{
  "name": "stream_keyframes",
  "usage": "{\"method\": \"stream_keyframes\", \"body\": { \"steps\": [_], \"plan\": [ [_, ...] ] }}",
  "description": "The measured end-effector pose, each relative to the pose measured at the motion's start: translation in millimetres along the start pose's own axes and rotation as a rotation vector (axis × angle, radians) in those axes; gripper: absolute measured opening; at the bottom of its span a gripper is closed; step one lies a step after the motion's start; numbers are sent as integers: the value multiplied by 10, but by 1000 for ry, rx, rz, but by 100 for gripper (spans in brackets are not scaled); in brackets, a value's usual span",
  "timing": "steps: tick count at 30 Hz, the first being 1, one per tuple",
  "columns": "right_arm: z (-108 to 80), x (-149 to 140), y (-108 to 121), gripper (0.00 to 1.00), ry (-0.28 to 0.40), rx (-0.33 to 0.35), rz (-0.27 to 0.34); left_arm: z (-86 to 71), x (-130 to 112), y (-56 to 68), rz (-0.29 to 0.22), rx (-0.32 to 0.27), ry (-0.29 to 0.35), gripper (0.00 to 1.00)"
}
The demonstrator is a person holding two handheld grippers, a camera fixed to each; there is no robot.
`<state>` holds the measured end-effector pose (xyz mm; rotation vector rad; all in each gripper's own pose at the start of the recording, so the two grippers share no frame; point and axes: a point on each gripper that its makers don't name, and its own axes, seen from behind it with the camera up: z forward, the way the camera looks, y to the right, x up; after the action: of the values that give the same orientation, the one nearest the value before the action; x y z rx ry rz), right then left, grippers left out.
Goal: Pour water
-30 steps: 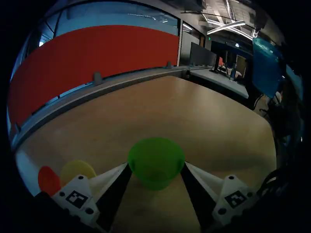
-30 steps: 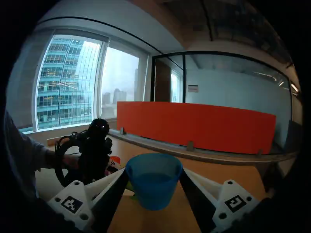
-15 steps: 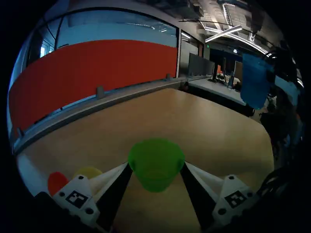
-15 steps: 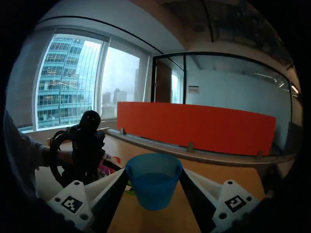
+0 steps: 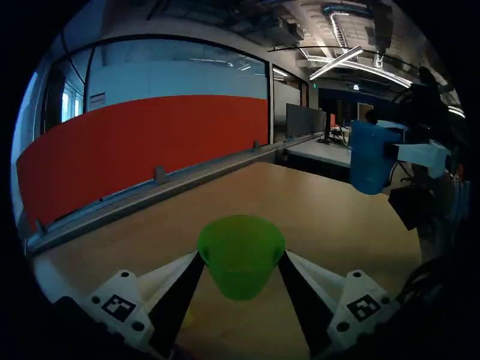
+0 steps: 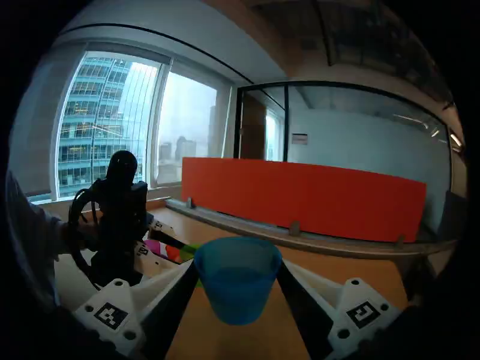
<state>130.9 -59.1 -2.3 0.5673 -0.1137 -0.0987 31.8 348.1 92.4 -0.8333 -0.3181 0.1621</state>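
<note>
My left gripper (image 5: 241,251) is shut on a green plastic cup (image 5: 241,267), held upright above the wooden table (image 5: 312,210). Its inside is hidden from this angle. My right gripper (image 6: 238,264) is shut on a blue cup (image 6: 238,282) that holds water, upright and level. In the left gripper view that blue cup (image 5: 368,157) hangs in the air at the right, higher than the green one, with the right gripper (image 5: 420,153) behind it. In the right gripper view the left gripper's black body (image 6: 120,222) stands at the left, held by a hand with a light sleeve (image 6: 30,240).
An orange partition (image 5: 144,141) with a grey rail (image 5: 162,189) runs along the table's far edge. Big windows (image 6: 108,126) lie to the left in the right gripper view. Other desks and monitors (image 5: 324,129) stand beyond the table.
The left gripper has risen and tipped upward with the green cup; the red and yellow cups dropped out of its view. The blue cup has come lower and closer in that view.
</note>
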Motion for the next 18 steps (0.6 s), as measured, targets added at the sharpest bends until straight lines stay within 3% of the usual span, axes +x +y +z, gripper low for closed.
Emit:
{"method": "stream_keyframes", "body": {
  "steps": [9, 18],
  "plan": [
    [-11, 36, -41, 91, 2, 3, -5, -152, 217, -15, 5, -11, 78, 86],
    [-12, 59, -61, 91, 4, 4, -9, -251, 301, -60, 13, 2, 116, 86]
  ]
}}
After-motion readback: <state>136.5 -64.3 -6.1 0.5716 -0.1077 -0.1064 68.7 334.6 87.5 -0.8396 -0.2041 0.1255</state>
